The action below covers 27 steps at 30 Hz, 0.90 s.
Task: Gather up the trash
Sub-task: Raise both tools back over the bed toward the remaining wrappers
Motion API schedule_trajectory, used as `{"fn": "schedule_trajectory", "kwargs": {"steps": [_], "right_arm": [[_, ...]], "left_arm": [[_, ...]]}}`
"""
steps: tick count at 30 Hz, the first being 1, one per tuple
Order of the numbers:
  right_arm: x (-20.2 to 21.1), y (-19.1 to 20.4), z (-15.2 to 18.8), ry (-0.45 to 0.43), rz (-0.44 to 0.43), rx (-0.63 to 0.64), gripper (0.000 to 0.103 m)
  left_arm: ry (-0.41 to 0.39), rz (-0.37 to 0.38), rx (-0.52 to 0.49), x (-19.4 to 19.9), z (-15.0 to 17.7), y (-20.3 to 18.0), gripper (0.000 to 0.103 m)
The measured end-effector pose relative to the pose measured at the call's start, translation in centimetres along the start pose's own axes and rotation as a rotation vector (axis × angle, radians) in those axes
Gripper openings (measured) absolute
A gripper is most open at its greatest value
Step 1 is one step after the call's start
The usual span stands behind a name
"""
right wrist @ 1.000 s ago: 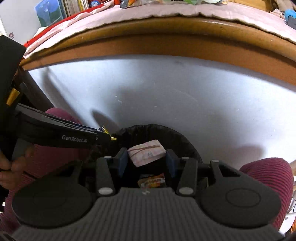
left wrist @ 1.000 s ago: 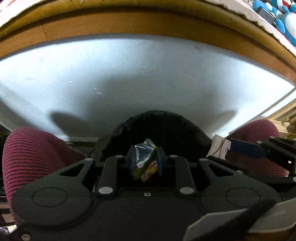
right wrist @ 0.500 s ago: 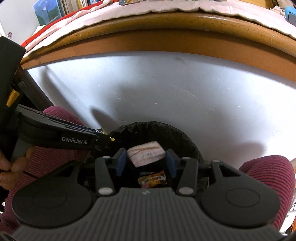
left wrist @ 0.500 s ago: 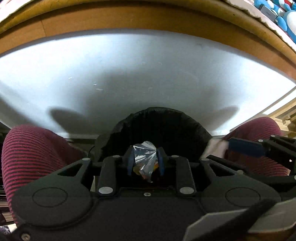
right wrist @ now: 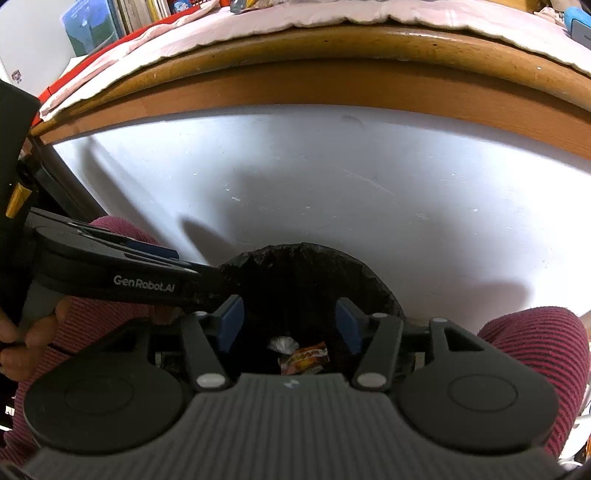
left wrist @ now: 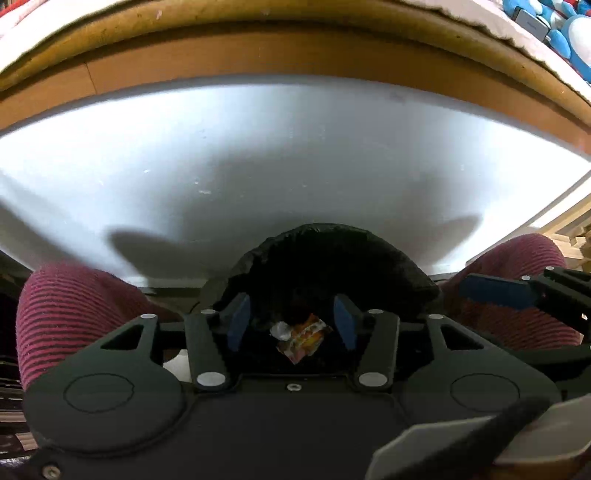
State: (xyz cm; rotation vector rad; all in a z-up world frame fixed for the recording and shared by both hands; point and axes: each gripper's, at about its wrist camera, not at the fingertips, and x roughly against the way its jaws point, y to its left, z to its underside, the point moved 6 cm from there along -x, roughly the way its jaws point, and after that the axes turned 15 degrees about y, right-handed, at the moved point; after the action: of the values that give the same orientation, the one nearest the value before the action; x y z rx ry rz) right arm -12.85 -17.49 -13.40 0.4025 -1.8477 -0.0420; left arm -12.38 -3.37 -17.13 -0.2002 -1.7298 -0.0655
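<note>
Surroundings. We record a wooden bench edge curving across the top of both views, with a pale cloth lying over it; books stand at the far left in the right wrist view and blue plush toys at the far right in the left wrist view. Below the edge runs a white panel, marked by small specks and crossed by shadows. A person's knees in dark red striped fabric sit on either side of a black-lined bin.

Clearance. We see the bin's mouth open and uncovered, its rim close to the white panel behind and flanked by the knees. The two tools hang side by side over it; each one shows at the edge of the other's view.

Hand-held grippers. Left hand-held gripper: released, blue pads spread wide, nothing between them. Right hand-held gripper: likewise released and empty. A hand grips the left tool's handle.

Trash. We list an orange and yellow printed wrapper down inside the bin, touching a crumpled clear piece. Both lie low in the dark liner, below the spread fingers and clear of them. The print on the wrapper is too small to read.
</note>
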Motion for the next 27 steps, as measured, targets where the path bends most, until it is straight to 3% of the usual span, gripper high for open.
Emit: {"fn": "schedule_trajectory", "kwargs": {"steps": [5,13,17,27], "right_arm": [[1.4,-0.1,-0.6,-0.037,-0.008,0.02,0.073],[7.7,-1.8,-3.7,-0.232,-0.067,0.017,0.083],[10.7,-2.2,-5.3,-0.322,-0.087,0.027,0.085],[13.7,-4.4,-10.1,-0.493,0.059,0.02,0.091]], "left_arm": [[-0.048,-0.025,-0.008,1.6,-0.4,0.2,0.055],[-0.249,-0.013,-0.022,7.9,-2.0,1.3,0.077],[-0.332,0.009,-0.014,10.6,-3.0,1.8,0.079],[-0.533,0.076,0.003,14.7,-9.0,0.5,0.083]]}}
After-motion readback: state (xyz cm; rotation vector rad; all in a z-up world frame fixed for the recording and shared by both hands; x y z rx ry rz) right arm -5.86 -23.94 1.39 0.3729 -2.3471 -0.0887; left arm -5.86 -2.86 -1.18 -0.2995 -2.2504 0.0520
